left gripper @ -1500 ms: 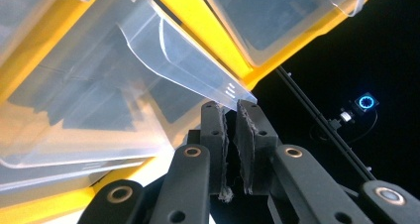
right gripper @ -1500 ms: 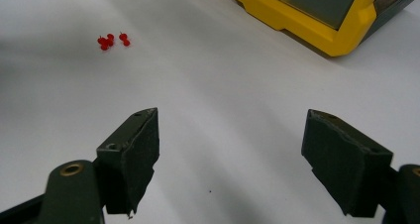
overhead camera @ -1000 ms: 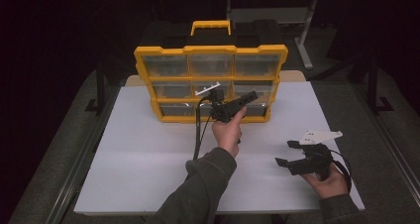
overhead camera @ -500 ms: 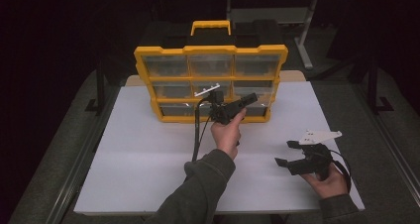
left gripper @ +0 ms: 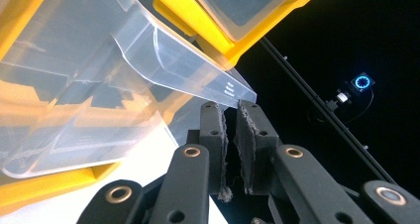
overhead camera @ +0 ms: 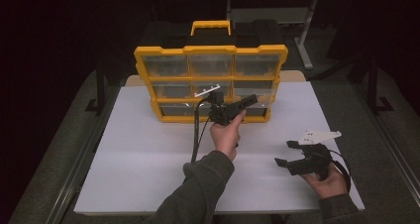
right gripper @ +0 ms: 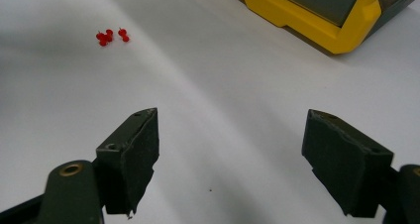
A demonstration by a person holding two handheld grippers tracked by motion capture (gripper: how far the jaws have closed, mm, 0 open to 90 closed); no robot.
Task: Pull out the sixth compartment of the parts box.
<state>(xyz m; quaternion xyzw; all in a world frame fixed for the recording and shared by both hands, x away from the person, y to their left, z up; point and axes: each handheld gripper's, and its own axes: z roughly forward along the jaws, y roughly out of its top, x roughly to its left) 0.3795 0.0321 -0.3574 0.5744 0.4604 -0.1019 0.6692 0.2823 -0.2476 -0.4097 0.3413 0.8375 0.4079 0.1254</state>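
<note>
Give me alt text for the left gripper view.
The left tool, jaws nearly closed, pinches the front lip of a clear plastic drawer pulled partway out of a yellow organizer. White tabletop lies below; dark room behind.

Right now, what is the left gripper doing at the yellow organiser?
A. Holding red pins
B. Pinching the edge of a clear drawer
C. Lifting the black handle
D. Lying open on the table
B: in the left gripper view, the left gripper has its pads closed on the front lip of the clear drawer of the yellow organiser.
</note>
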